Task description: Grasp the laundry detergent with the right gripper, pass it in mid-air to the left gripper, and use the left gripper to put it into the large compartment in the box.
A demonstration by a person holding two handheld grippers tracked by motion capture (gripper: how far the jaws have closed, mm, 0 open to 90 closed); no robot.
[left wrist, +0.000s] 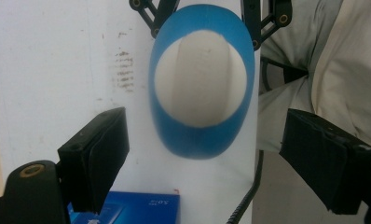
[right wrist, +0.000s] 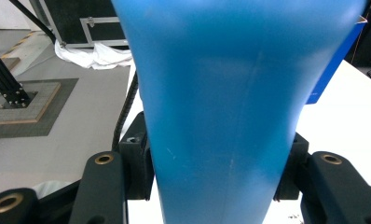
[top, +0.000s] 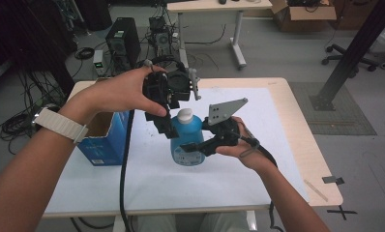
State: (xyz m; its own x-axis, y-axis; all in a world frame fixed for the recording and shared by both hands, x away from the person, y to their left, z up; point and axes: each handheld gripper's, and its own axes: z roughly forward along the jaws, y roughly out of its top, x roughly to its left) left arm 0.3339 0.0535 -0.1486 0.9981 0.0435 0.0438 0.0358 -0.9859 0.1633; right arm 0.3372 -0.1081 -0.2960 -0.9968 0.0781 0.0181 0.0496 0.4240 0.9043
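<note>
The right hand-held gripper (top: pixel 193 146) is clamping the blue bottle (top: pixel 186 140) by its lower body, its jaws pressing on both sides as the right gripper view shows, and this is probably keeping the bottle steady and upright. The bottle is standing on the white mat (top: pixel 239 164) near the middle of the desk (top: pixel 302 140). Above the bottle, the left hand-held gripper (left wrist: pixel 202 154) is pointing straight down with its jaws spread wide apart and gripping nothing; the white cap (left wrist: pixel 200 78) is sitting between and beyond them in the left gripper view. That looks like a line-up for taking hold of the cap while the other gripper is bracing the body against the twist. Just left of the bottle, an open blue box (top: pixel 103 140) is resting on the desk. Beyond the bottle, past the far edge of the desk, computer cases and cables are lying on the floor (top: pixel 277 53).
</note>
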